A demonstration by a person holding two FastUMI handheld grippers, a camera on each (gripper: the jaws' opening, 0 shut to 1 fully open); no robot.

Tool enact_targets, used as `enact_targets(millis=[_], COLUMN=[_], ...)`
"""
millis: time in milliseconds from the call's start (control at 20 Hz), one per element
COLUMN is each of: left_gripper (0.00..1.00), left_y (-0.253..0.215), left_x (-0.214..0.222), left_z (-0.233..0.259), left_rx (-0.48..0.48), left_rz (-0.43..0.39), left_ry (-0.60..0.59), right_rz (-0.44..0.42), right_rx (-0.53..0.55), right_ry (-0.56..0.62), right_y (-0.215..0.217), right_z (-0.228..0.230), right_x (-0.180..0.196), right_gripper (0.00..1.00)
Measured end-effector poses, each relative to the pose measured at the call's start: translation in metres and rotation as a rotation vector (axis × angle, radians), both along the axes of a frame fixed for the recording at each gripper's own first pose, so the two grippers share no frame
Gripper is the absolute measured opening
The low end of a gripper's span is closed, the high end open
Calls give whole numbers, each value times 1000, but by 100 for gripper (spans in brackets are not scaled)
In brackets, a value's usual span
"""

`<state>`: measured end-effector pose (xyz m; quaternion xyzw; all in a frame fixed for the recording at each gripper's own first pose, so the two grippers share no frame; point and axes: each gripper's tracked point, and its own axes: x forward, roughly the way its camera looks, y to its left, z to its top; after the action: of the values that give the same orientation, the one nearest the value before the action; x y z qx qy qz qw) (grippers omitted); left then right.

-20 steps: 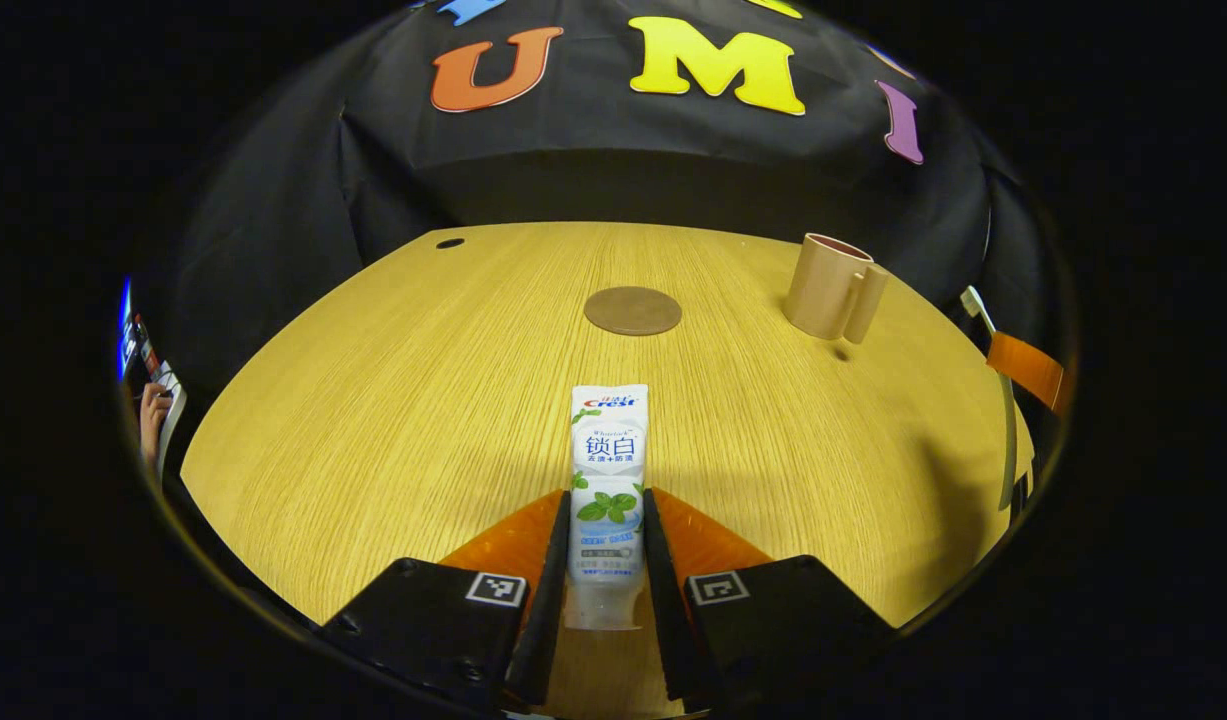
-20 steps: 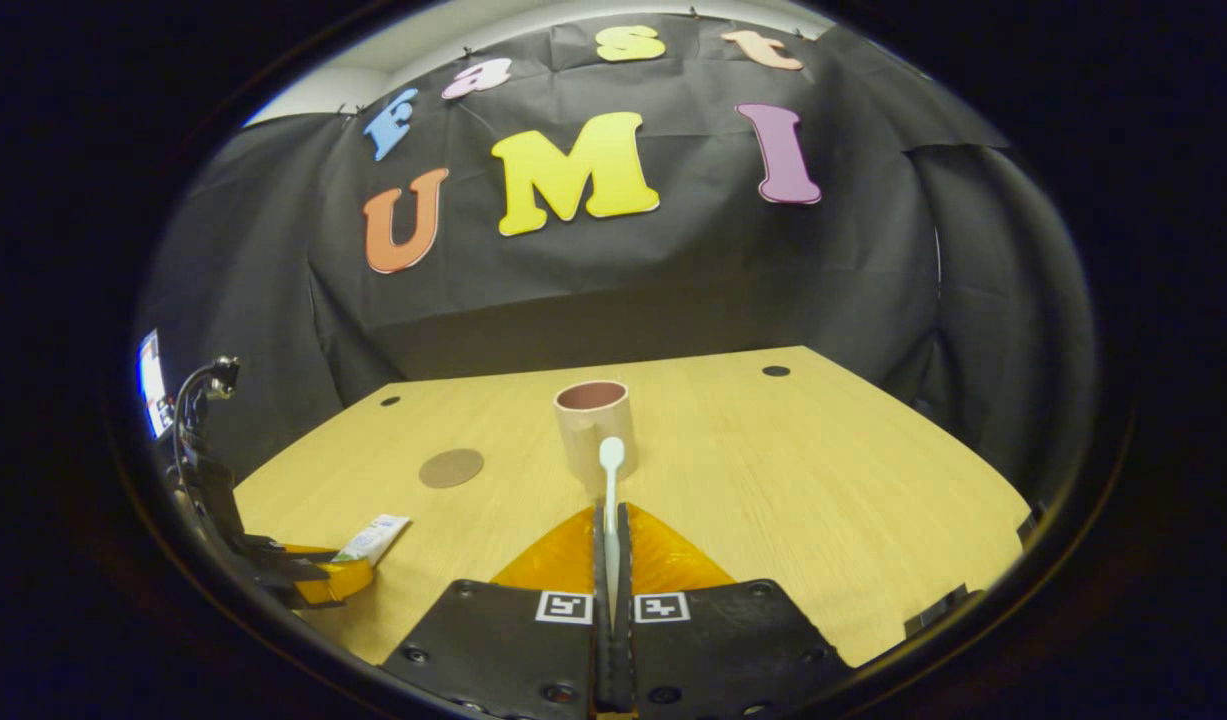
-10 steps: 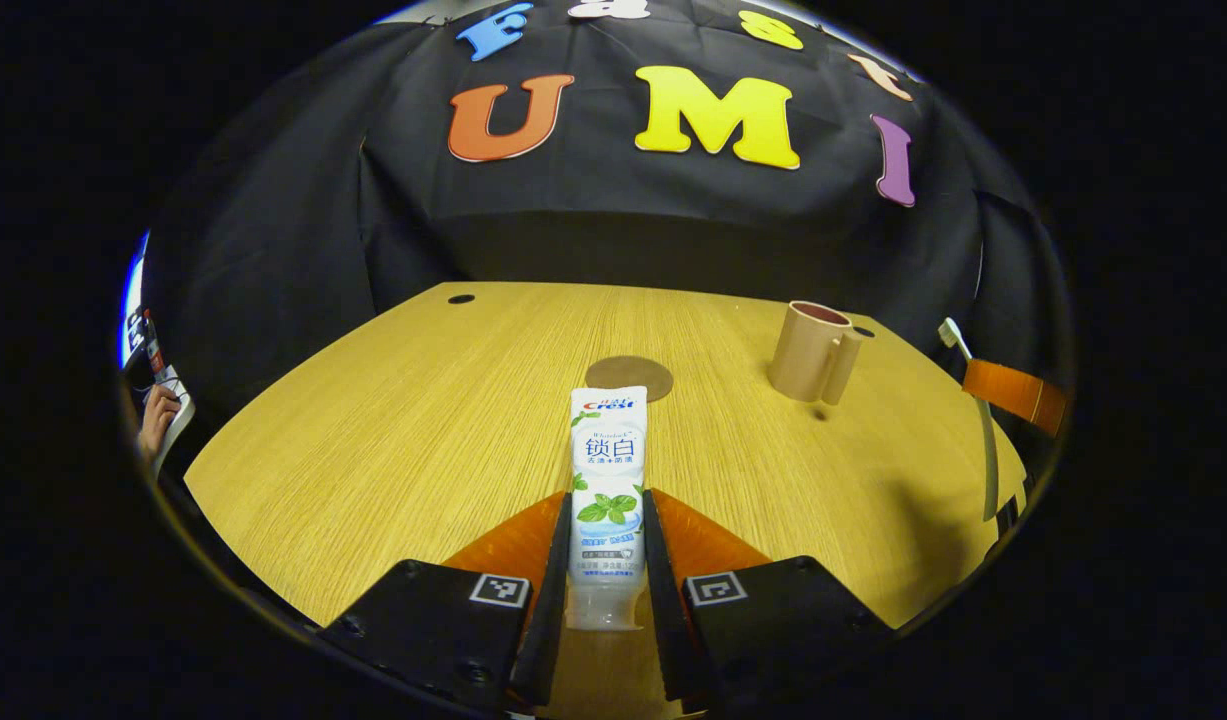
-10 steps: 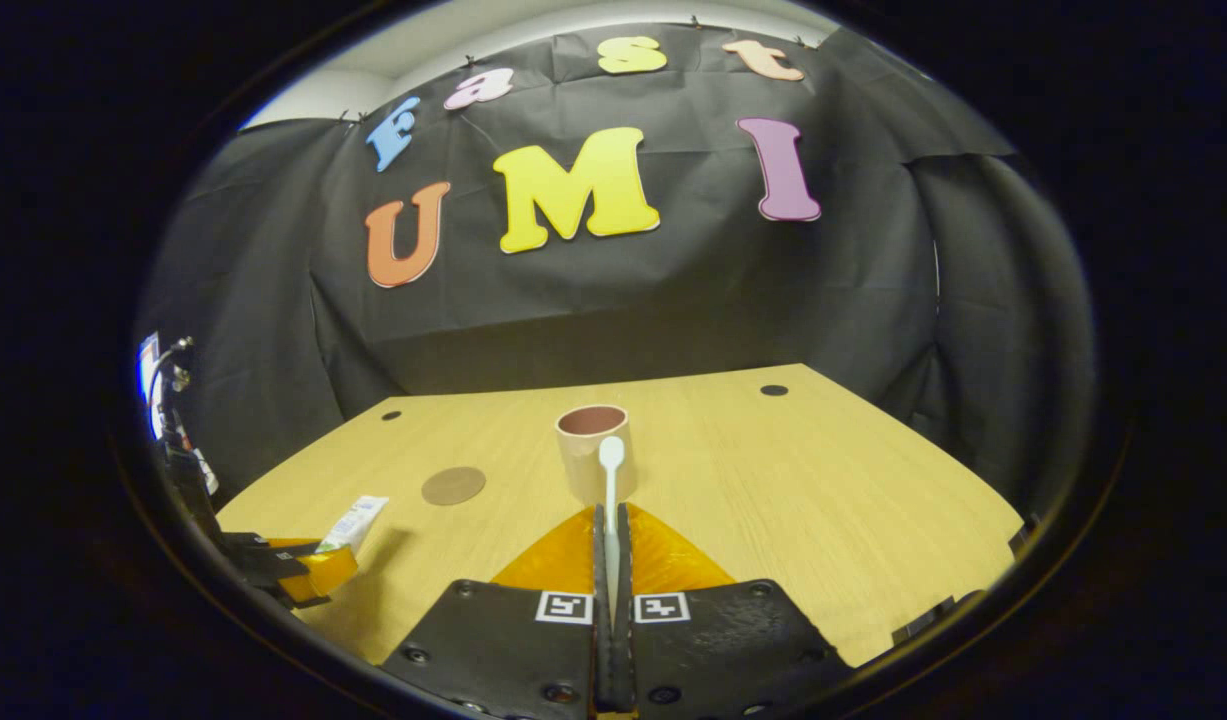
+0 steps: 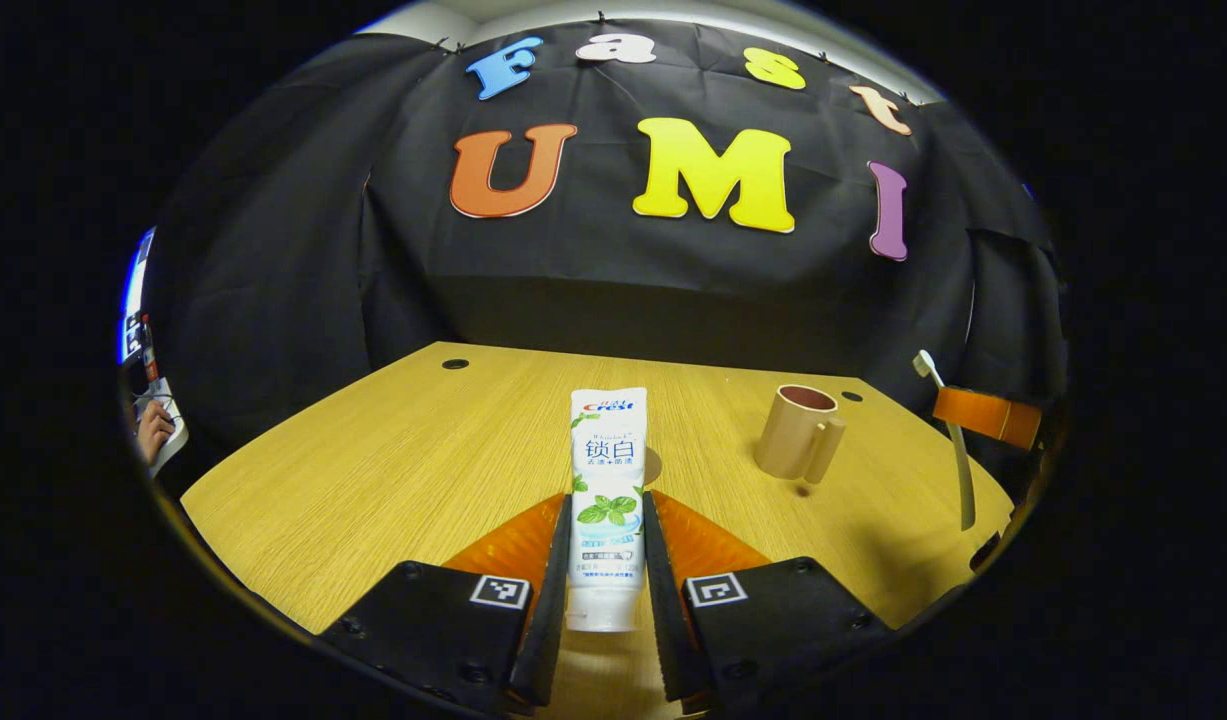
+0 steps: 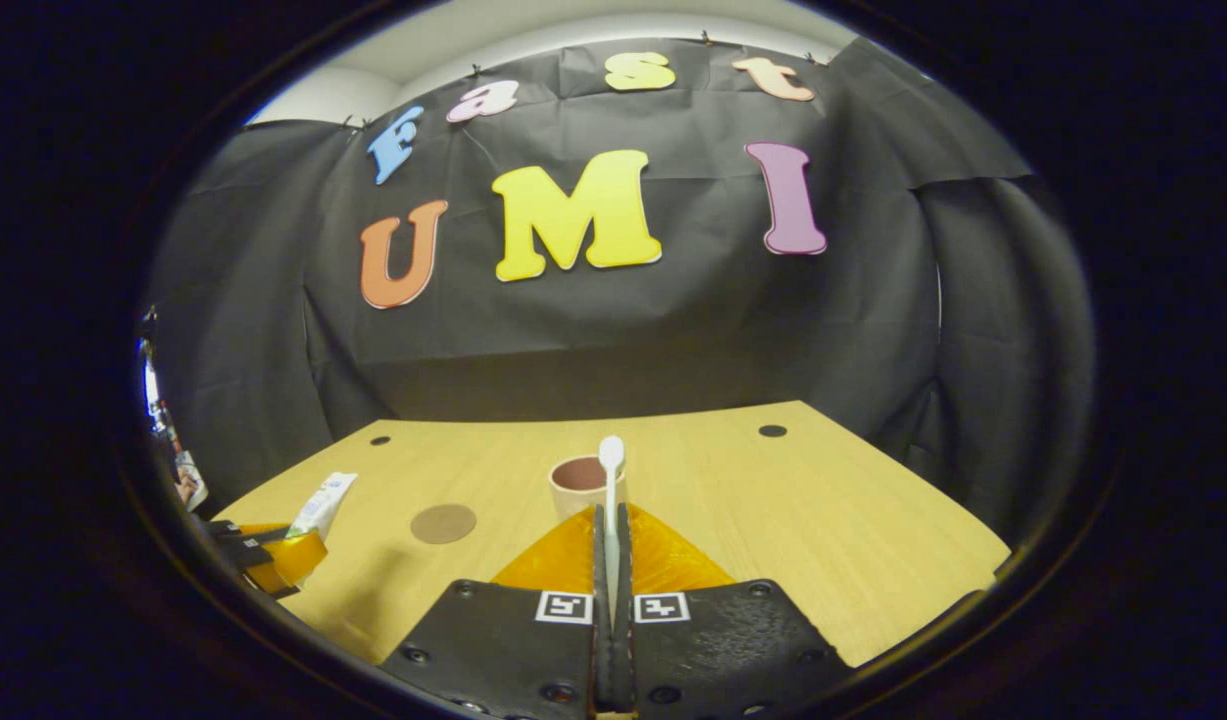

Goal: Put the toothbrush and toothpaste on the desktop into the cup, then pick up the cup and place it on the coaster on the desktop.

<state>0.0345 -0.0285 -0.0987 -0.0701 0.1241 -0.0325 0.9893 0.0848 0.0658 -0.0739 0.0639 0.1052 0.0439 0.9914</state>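
Observation:
My left gripper (image 5: 607, 520) is shut on a white toothpaste tube (image 5: 607, 470) and holds it above the wooden table (image 5: 393, 470). The tube hides most of the round brown coaster (image 5: 655, 466) behind it. A tan cup (image 5: 797, 432) with a handle stands to the right. My right gripper (image 6: 611, 525) is shut on a white toothbrush (image 6: 611, 480), bristle end forward, in front of the cup (image 6: 576, 480). In the right gripper view the coaster (image 6: 443, 523) lies left of the cup, and the left gripper (image 6: 273, 560) with the tube (image 6: 322, 503) is at far left. The right gripper (image 5: 983, 415) with the toothbrush (image 5: 948, 440) appears at the right of the left gripper view.
Small dark holes (image 5: 455, 364) (image 6: 772, 431) mark the table's far corners. Black cloth walls close off the back and sides. A person's hand (image 5: 154, 430) and some equipment (image 5: 133, 335) sit beyond the left table edge.
Both grippers have risen from the table with their objects. In the left gripper view the tube now covers the coaster; in the right gripper view the toothbrush head now stands above the cup's rim.

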Motion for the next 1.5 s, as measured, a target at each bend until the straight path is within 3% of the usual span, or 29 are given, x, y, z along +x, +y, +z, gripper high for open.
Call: enact_targets(millis=[450, 850, 1150, 1500], left_gripper=[43, 43, 43, 43], left_y=[-5, -17, -20, -23], left_x=[21, 26, 27, 24], left_z=[60, 72, 73, 68], left_rx=[32, 9, 9, 15], left_rz=[-16, -41, -51, -69], left_ry=[-130, -167, -173, -157], right_rz=[35, 41, 21, 36], right_rx=[-19, 8, -14, -17], right_ry=[-151, -147, -132, -100], right_y=[24, 44, 46, 46], right_z=[69, 62, 46, 35], right_x=[95, 175, 198, 195], right_gripper=[0, 1, 0, 9])
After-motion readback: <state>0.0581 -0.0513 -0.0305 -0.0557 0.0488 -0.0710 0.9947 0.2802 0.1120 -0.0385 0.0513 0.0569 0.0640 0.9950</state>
